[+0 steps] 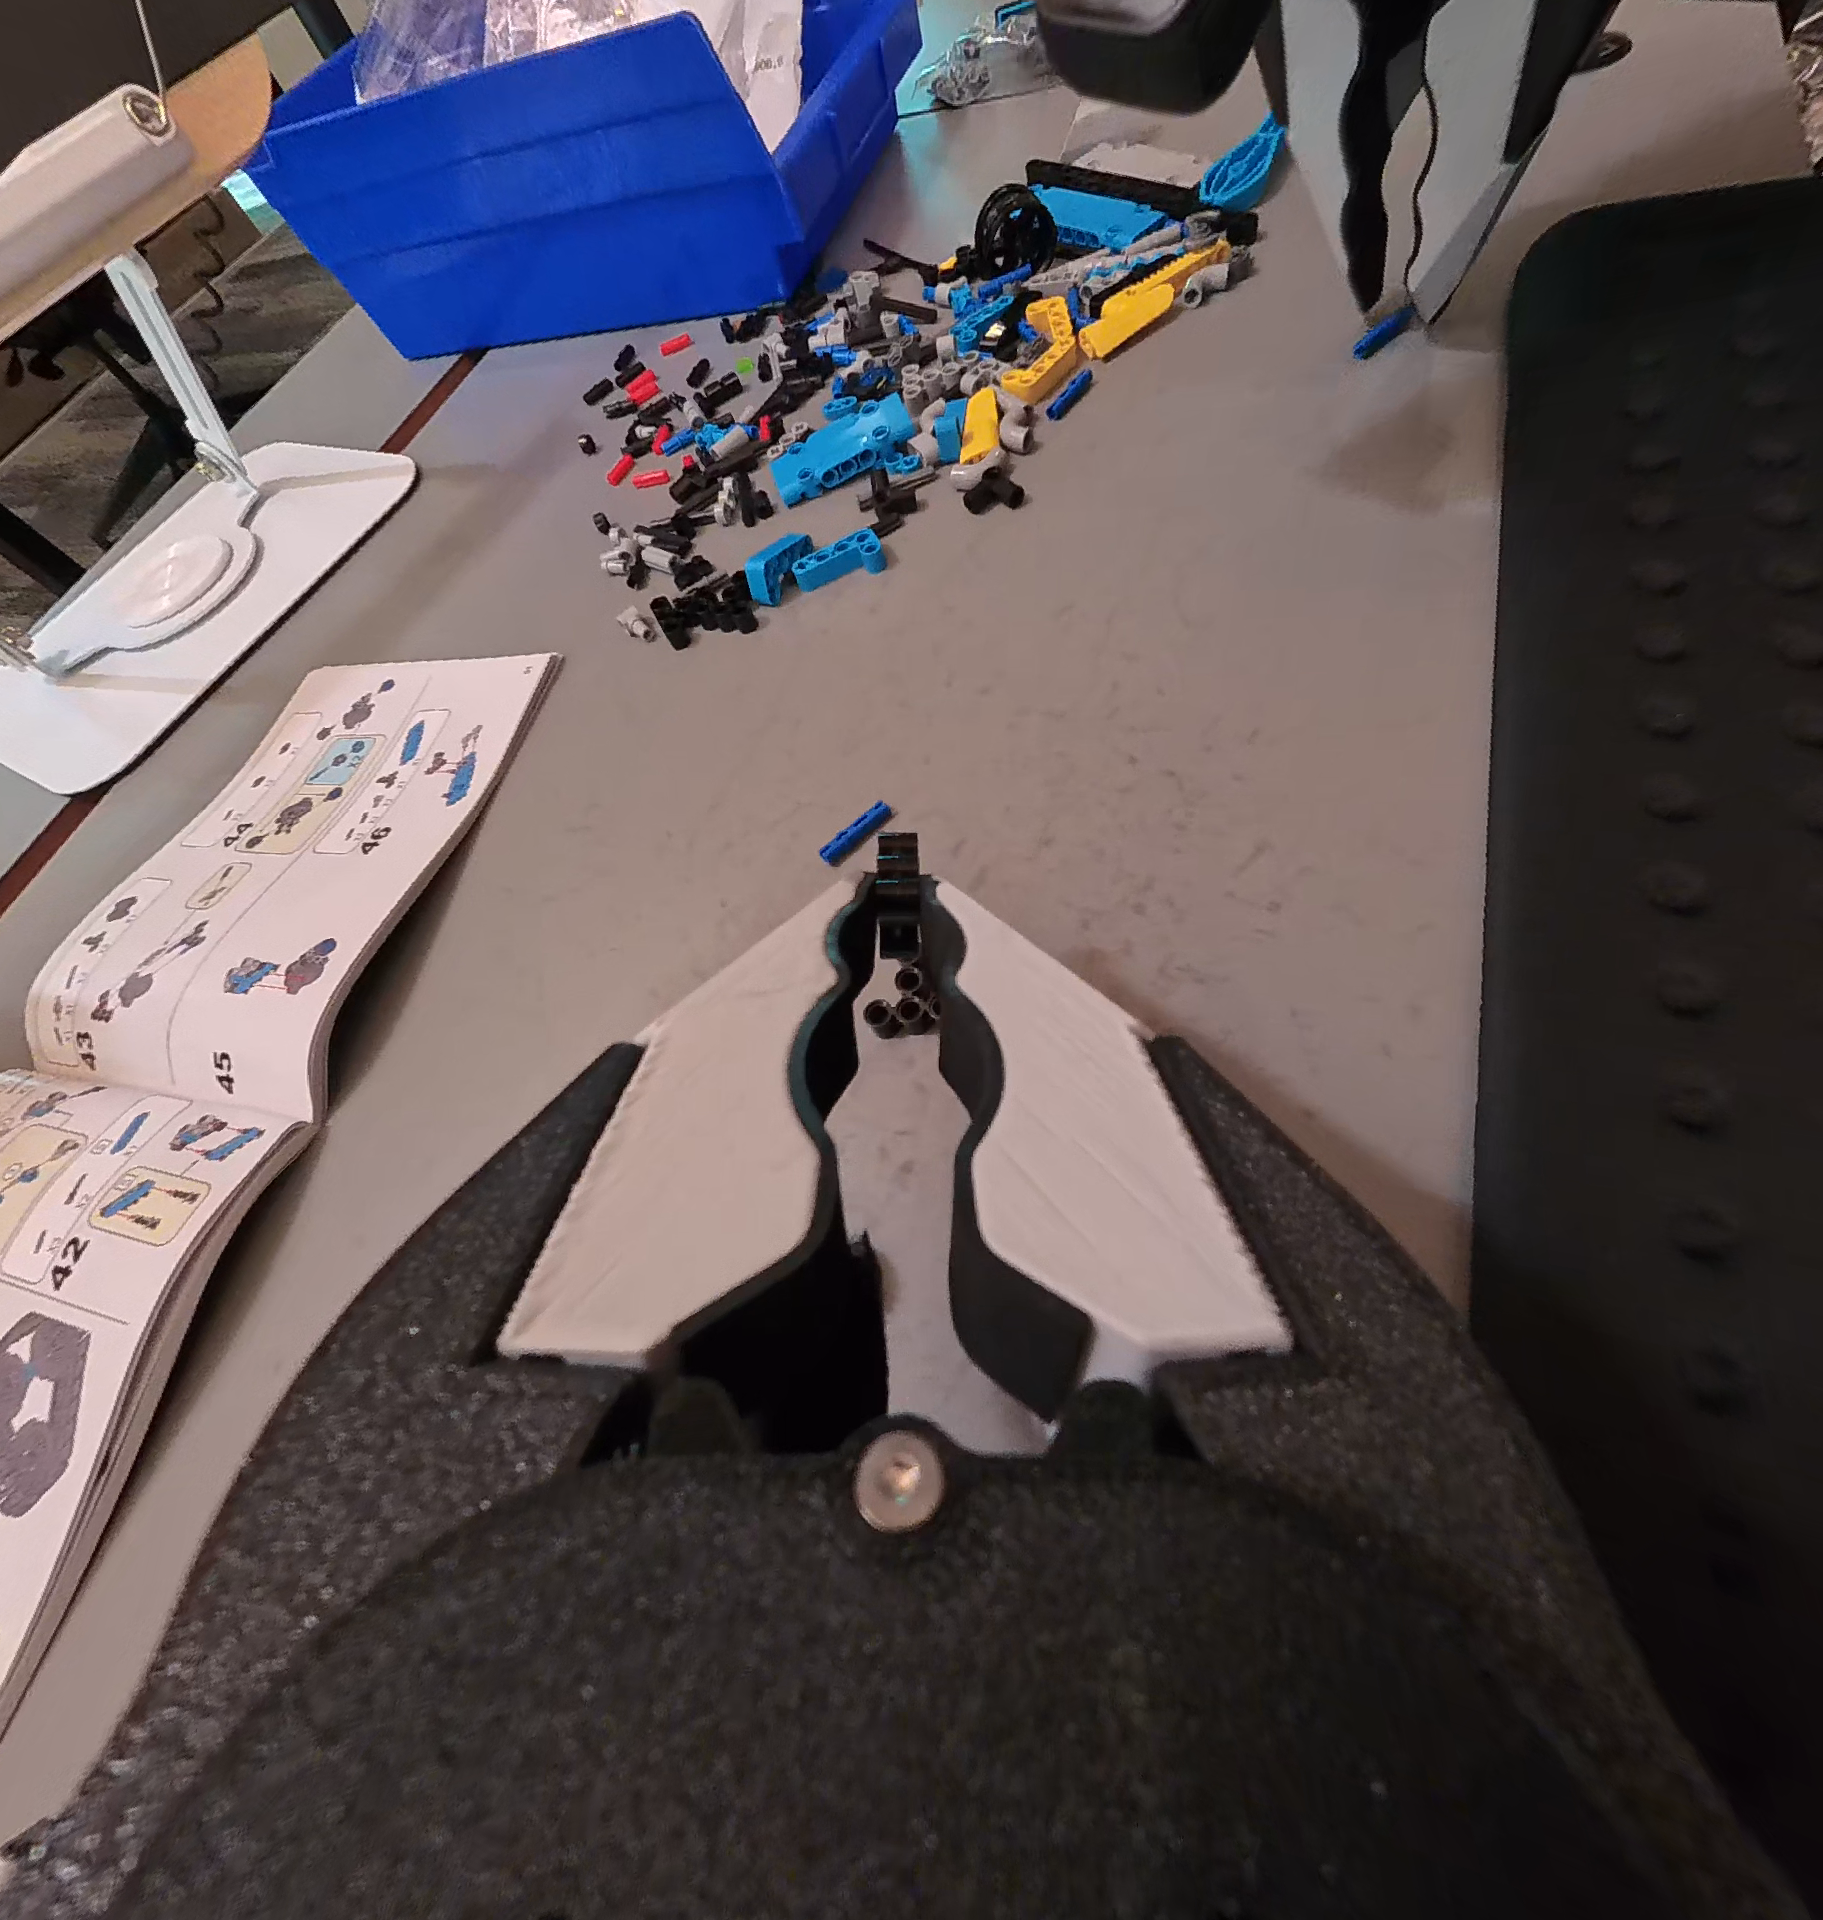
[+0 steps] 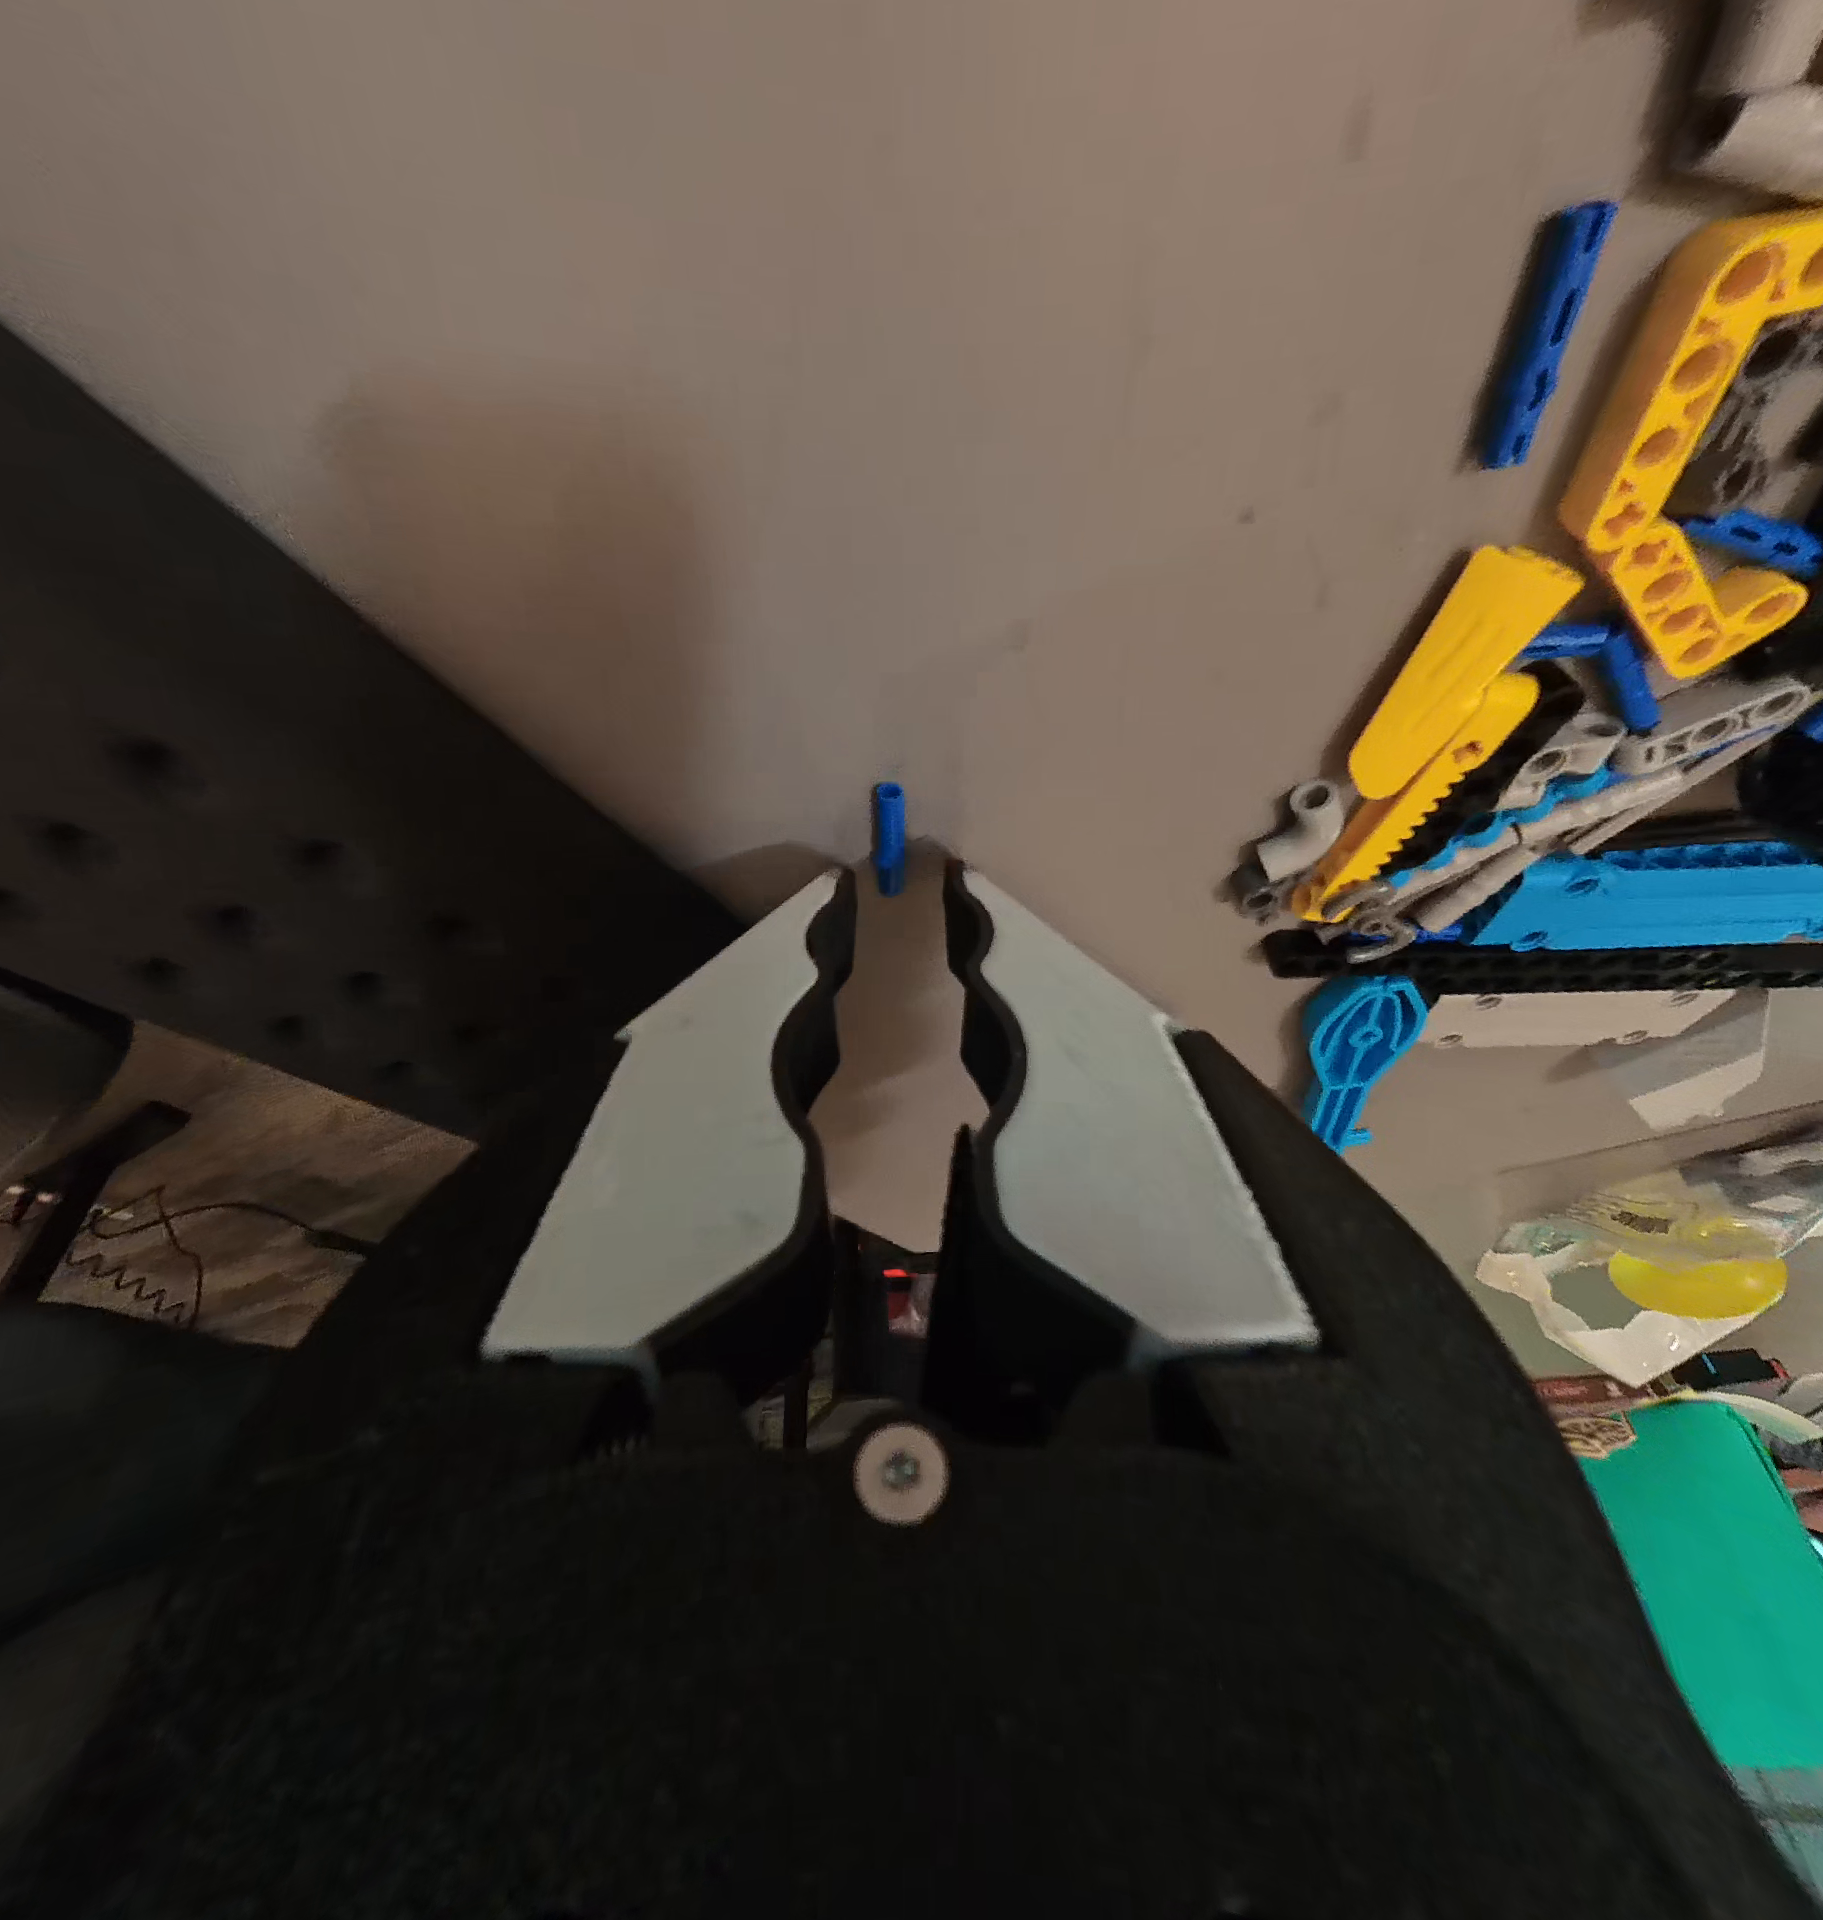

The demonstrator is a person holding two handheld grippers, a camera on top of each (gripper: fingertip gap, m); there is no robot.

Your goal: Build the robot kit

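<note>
In the left wrist view my left gripper (image 1: 899, 883) is shut on a small black building piece (image 1: 896, 857) that sticks out past the tips, low over the grey table (image 1: 1146, 727). A loose blue pin (image 1: 855, 831) lies on the table just left of the tips. My right gripper (image 2: 894, 878) is open by a narrow gap, tips down at the table. A short blue pin (image 2: 888, 836) lies at the mouth of the gap, not clamped. The right gripper also shows far off in the left wrist view (image 1: 1395, 296) with that pin (image 1: 1383, 335) at its tips.
A pile of black, blue, yellow and red building pieces (image 1: 886, 395) lies ahead, with a blue bin (image 1: 574, 187) behind it. An open instruction booklet (image 1: 263, 883) and a white stand base (image 1: 159, 603) are at the left. A black studded mat (image 1: 1696, 727) runs along the right. Some 30 cm of space lies between my two pairs of fingers.
</note>
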